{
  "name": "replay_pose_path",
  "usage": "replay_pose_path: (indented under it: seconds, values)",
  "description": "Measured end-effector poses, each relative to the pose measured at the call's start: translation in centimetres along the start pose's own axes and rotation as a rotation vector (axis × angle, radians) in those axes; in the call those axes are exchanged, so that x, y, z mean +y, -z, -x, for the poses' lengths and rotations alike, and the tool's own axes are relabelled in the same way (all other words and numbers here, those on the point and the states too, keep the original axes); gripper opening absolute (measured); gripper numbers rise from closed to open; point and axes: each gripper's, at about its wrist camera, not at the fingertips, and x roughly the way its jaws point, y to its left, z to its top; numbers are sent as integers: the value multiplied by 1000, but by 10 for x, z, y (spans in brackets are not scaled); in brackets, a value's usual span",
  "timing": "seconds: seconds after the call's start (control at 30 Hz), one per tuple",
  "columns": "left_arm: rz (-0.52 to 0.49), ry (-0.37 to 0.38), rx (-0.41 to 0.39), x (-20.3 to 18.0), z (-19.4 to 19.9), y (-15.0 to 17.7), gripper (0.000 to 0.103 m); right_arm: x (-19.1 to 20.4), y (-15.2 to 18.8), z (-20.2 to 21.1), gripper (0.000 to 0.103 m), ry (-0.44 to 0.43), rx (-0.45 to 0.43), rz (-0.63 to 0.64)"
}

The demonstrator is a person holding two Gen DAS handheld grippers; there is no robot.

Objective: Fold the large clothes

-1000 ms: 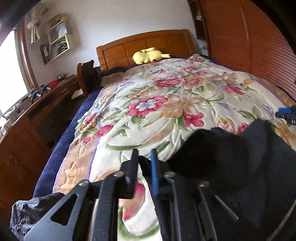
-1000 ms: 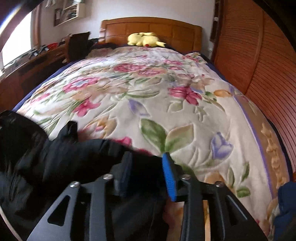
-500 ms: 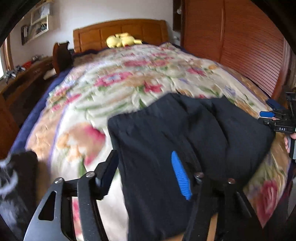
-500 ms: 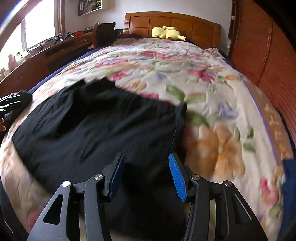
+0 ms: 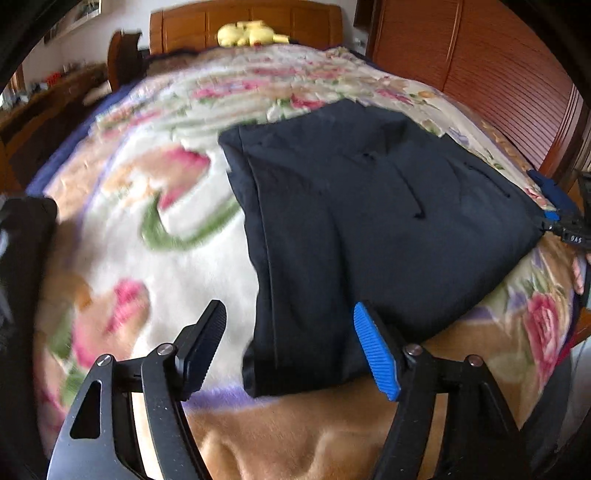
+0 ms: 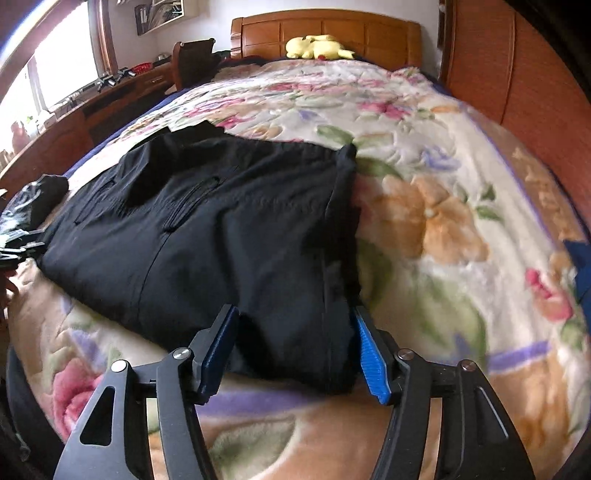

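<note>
A large black garment [image 5: 369, 206] lies folded flat on the flowered bedspread [image 5: 140, 206] near the foot of the bed. It also shows in the right wrist view [image 6: 229, 240]. My left gripper [image 5: 288, 343] is open, just in front of the garment's near left corner. My right gripper [image 6: 295, 343] is open, with the garment's near right corner lying between its jaws. The right gripper also shows at the right edge of the left wrist view [image 5: 569, 225].
A yellow plush toy [image 6: 317, 47] lies by the wooden headboard [image 6: 325, 33]. A wooden desk [image 6: 85, 107] runs along the left, a slatted wardrobe [image 5: 480, 85] along the right. Dark clothing [image 6: 40, 195] lies at the bed's left edge, a blue item [image 6: 580, 266] at the right.
Both grippers have opened and let go of the garment, which now lies flat. Both have drawn back toward the foot of the bed.
</note>
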Motion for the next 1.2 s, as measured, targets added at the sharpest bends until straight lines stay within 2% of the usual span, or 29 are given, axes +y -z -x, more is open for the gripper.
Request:
replay_pose_path:
  seconds: [0.2,0.43,0.67,0.97,1.0,1.07,1.2]
  values:
    - [42,36,49,6,-13,8,73,3,11,-12,69,15,30,5]
    - [18,1,56,0,-15,13,76,7,21,-26,79,42,-12,-1]
    - [22,-3,52,4,-12,14,77,0,24,-28,80,1,-16,-28]
    - [29,13,23,7,-5,17,76,0,29,-27,80,4,-24,-26]
    - [30,19,11,7,-3,19,74,0,29,-27,80,3,-24,-26]
    - [33,41,-4,6,1,20,58,0,29,-27,80,0,-23,-28]
    - [54,79,-31,10,8,29,49,0,29,-27,80,-2,-21,-28]
